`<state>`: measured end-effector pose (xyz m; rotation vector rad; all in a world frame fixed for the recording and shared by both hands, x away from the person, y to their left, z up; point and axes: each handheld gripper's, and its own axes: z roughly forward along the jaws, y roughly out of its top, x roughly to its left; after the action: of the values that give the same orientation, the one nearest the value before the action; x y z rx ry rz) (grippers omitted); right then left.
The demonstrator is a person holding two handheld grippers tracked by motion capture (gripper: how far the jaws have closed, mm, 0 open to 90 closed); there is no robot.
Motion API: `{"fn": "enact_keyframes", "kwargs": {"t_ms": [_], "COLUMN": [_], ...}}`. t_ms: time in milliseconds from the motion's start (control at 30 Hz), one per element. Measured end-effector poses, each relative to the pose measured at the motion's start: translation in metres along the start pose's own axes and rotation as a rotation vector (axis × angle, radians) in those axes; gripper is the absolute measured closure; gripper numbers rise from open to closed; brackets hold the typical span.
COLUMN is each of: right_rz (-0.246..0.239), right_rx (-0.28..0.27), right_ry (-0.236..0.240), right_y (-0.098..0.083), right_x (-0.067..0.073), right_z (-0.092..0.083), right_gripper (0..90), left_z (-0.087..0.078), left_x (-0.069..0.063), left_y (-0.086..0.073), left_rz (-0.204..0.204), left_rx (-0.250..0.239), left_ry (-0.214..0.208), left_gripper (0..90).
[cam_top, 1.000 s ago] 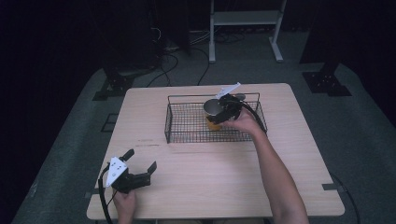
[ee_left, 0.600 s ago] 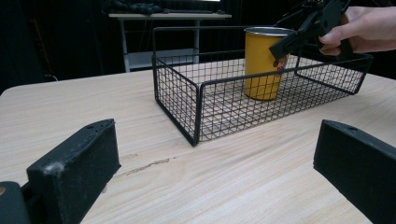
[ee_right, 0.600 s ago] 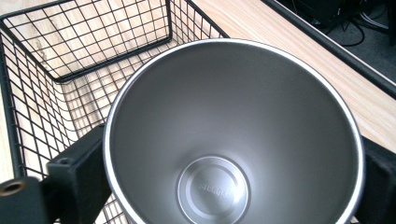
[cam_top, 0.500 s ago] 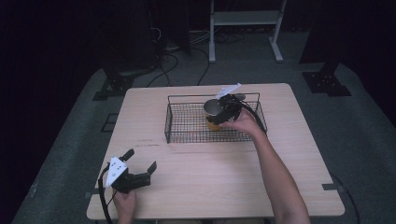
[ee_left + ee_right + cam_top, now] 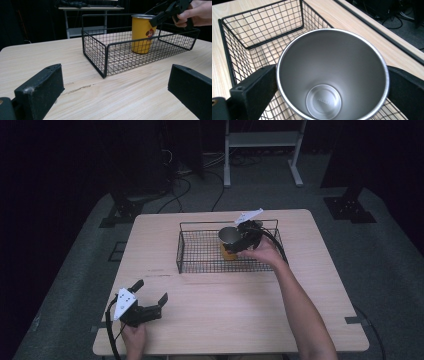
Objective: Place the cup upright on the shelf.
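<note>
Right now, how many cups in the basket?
1: a yellow steel cup stands upright in the wire basket, right gripper jaws at its rim. Nothing hidden.

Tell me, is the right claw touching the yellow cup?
Touching. The right gripper view shows the right claw with both black jaws pressed against the rim of the yellow cup, inside the wire basket.
</note>
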<state>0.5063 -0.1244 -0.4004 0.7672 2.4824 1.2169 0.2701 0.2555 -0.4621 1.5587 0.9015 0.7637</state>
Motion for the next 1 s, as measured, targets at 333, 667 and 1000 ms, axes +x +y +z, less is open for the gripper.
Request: {"fn": "enact_keyframes", "kwargs": {"t_ms": [333,667,1000], "right_rz": [0.015,0.014,0.018], "right_rx": [-0.032,-0.069,-0.108], "right_ry": [0.017,0.035,0.041], "right_y": [-0.003,-0.009,-0.013], "right_x": [-0.002,0.0,-0.002], "right_z": [-0.013,-0.028,-0.05], "right_gripper": [0.7,0.7,0.7], "left_z": [0.0,0.0,0.0], "left_x": [0.0,0.0,0.001], "left_y": [0.0,0.0,0.0], "left_rz": [-0.001,-0.001,-0.001], "left_rx": [0.0,0.0,0.001], "left_ry": [0.0,0.002,0.004], "left_gripper": [0.0,0.0,0.0]}}
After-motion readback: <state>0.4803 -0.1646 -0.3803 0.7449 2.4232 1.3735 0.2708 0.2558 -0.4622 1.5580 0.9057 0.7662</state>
